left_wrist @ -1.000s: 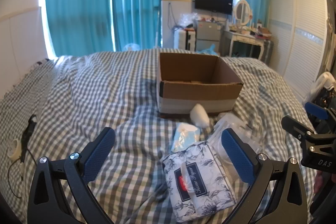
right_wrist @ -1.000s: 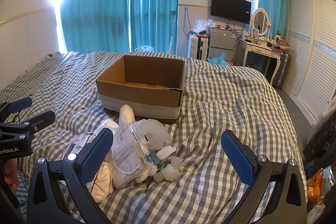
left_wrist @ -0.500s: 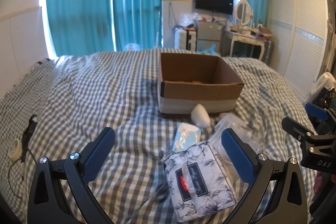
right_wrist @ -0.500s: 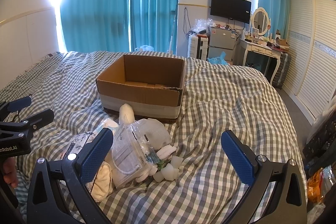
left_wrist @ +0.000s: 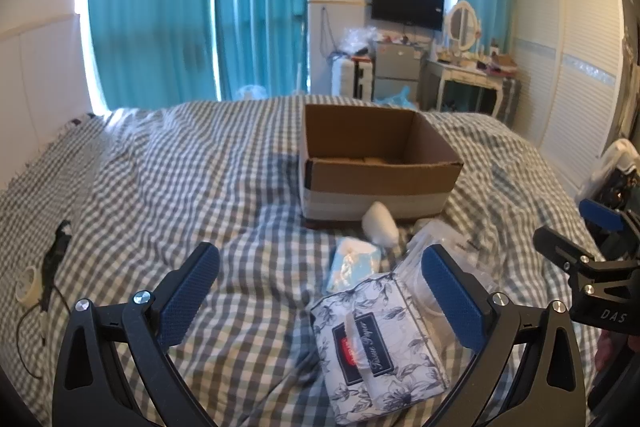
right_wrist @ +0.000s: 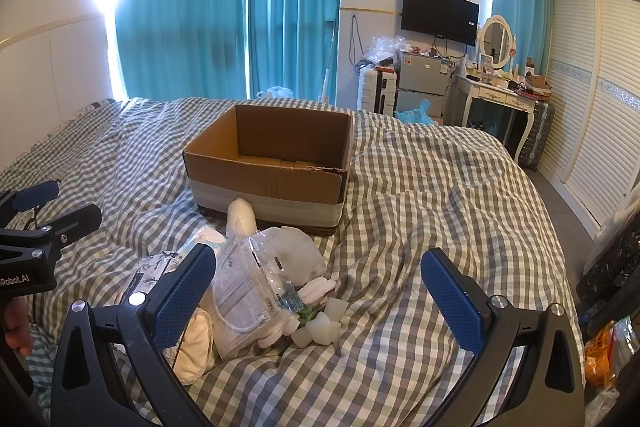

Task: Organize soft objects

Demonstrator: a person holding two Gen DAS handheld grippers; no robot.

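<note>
1. The left gripper (left_wrist: 318,279) is released: its two blue-padded fingers (left_wrist: 188,291) stand wide apart above the checked bedspread (left_wrist: 192,179) and grasp nothing.
2. The right gripper (right_wrist: 318,281) is likewise spread wide with nothing between its pads (right_wrist: 452,293). It also shows at the right edge of the left wrist view, held beside the left gripper.
3. A cardboard box (left_wrist: 380,163) sits open-topped on the bedspread ahead of both grippers. Grey tape bands its lower walls. No soft object is visible inside it.
4. The soft objects lie in a loose pile on the bedspread, between the box and the grippers.
5. A floral tissue pack (left_wrist: 376,343) lies nearest the left gripper, inside the span of its fingers and closer to the right-hand finger.
6. A small blue-and-white tissue packet (left_wrist: 354,263) lies just beyond the floral pack.
7. A white rolled item (left_wrist: 380,223) rests against the front wall of the box.
8. In the right wrist view, a clear bag of face masks (right_wrist: 248,291) lies just beside the left-hand finger of the right gripper.
9. A grey-white cloth item (right_wrist: 296,251) lies behind the bag, near the box.
10. Small white soft pieces (right_wrist: 320,323) lie at the near edge of the pile.
11. A cream-coloured round pad (right_wrist: 196,343) lies partly hidden behind the right gripper's left-hand finger.
12. A black cable and a white round plug-like item (left_wrist: 30,283) lie on the bedspread at the far left, well apart from the pile.
</note>
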